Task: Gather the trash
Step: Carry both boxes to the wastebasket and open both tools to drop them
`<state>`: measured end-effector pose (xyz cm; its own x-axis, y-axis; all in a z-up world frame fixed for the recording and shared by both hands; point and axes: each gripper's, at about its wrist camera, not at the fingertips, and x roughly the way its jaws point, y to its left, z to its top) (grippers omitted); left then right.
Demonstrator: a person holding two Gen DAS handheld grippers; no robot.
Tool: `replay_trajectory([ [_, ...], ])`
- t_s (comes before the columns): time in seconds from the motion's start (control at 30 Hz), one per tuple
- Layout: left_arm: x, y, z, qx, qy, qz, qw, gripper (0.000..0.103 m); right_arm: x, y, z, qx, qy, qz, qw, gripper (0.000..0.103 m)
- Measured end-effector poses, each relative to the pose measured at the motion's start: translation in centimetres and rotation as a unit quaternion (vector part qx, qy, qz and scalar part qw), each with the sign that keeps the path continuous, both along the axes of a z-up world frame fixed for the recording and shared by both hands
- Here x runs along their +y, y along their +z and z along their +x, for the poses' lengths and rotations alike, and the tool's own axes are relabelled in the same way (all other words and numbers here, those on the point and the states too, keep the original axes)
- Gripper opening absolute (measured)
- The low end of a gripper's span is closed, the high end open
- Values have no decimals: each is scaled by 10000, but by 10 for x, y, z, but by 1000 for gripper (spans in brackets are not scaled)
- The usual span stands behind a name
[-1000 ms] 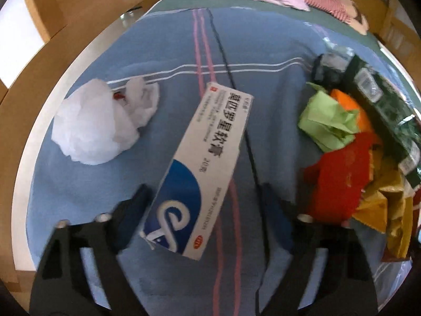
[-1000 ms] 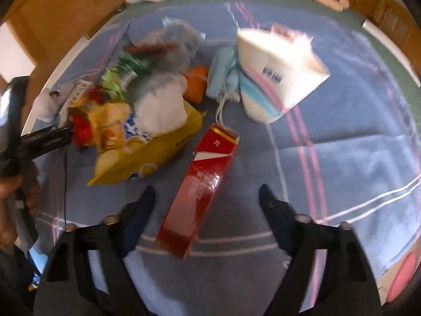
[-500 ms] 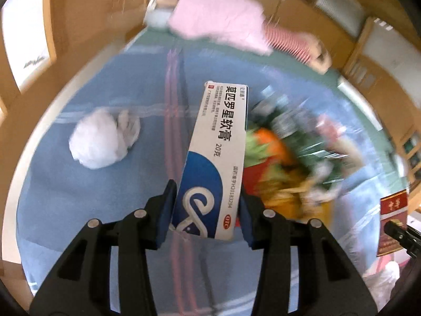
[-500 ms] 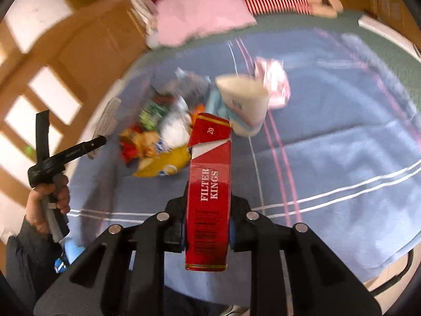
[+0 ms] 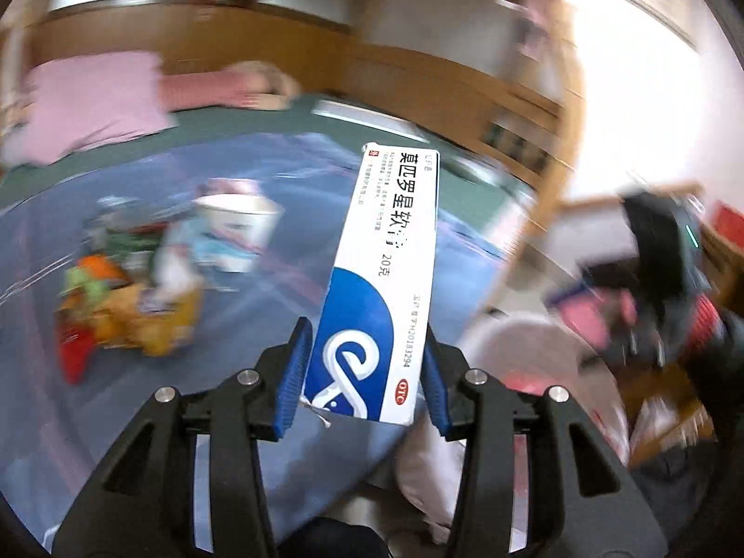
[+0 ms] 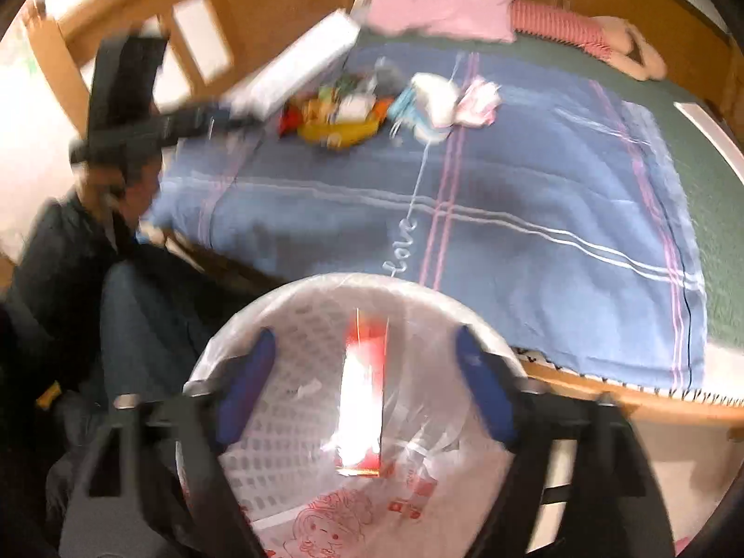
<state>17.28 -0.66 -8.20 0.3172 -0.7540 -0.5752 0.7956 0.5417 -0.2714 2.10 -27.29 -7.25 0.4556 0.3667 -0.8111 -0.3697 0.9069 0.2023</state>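
Note:
My left gripper (image 5: 362,381) is shut on a white and blue ointment box (image 5: 381,288) and holds it in the air beside the bed. The box also shows in the right wrist view (image 6: 297,69), blurred. My right gripper (image 6: 367,390) is open over a white bin (image 6: 260,325) lined with a plastic bag. A red cigarette pack (image 6: 362,400) is free between the jaws, inside the bin. A pile of wrappers (image 6: 335,116) and a paper cup (image 6: 432,102) lie on the blue blanket (image 6: 511,195).
The bin also shows in the left wrist view (image 5: 525,339), low right, with the right gripper's body (image 5: 660,251) over it. The person's legs (image 6: 135,316) are left of the bin. A pink pillow (image 6: 441,0) lies at the bed's head.
My left gripper has swung right with the box, away from the bed. My right gripper has moved over the bin, opened and let go of the red pack.

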Motion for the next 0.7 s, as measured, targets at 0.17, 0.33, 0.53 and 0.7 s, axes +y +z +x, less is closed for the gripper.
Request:
replay_trajectory([
  [0.17, -36, -6, -53, -161, -1495, 92, 9886, 45, -88, 15, -6, -482, -2030, 952, 9733, 81],
  [0.33, -54, -18, -116, -571, -2688, 510, 9602, 93, -115, -19, 7, -351, -3798, -964, 9194, 81],
  [0.53, -42, -13, -96, -389, -2165, 319, 9750, 96, -87, -79, 10, -1104, -4018, -3847, 8236, 76],
  [0.7, -27, -8, -52, 215, -1089, 120, 9938, 96, -102, -81, 10, -1229, -4230, -3362, 8325, 76],
])
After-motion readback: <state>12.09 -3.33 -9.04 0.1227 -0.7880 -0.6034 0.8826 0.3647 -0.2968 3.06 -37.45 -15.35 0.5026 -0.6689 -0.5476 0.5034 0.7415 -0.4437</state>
